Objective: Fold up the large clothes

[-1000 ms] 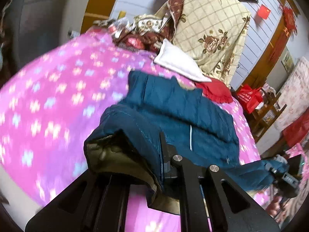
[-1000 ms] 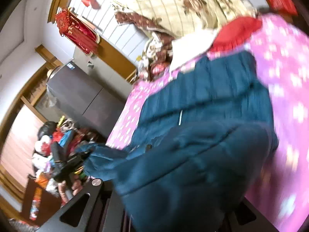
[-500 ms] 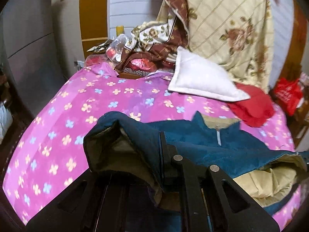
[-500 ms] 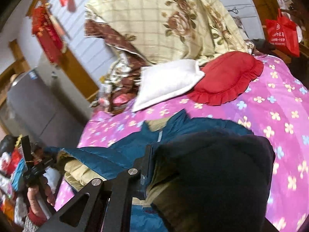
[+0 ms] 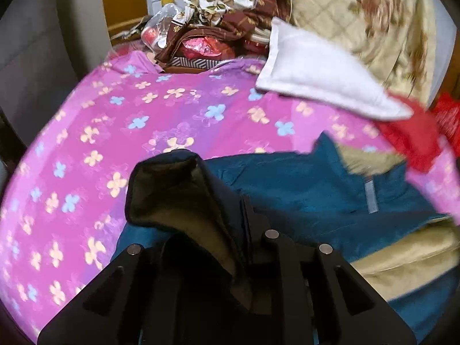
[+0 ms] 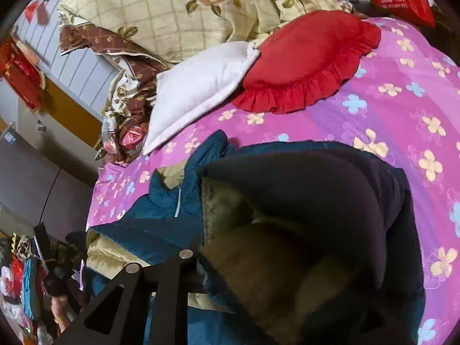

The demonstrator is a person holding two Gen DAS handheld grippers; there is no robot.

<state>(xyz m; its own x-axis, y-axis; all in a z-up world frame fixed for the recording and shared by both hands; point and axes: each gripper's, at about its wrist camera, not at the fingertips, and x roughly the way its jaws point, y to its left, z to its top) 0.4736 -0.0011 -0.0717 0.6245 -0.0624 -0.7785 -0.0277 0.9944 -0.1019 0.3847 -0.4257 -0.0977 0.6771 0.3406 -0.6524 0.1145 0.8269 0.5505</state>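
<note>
A large teal quilted jacket with a beige lining lies on the pink flowered bed. My left gripper is shut on a folded edge of the jacket, lining side up, low over the bed's left part. My right gripper is shut on another edge of the jacket; dark fabric and beige lining drape over it and hide the right finger. The left gripper and the hand that holds it show at the lower left of the right wrist view.
A white pillow and a red frilled cushion lie at the head of the bed. A beige floral quilt and a pile of bags and cloth are behind them. A grey cabinet stands left.
Both grippers have carried the jacket's edges forward over its body toward the pillows and lowered them. The jacket now lies doubled, with the beige lining showing between the layers.
</note>
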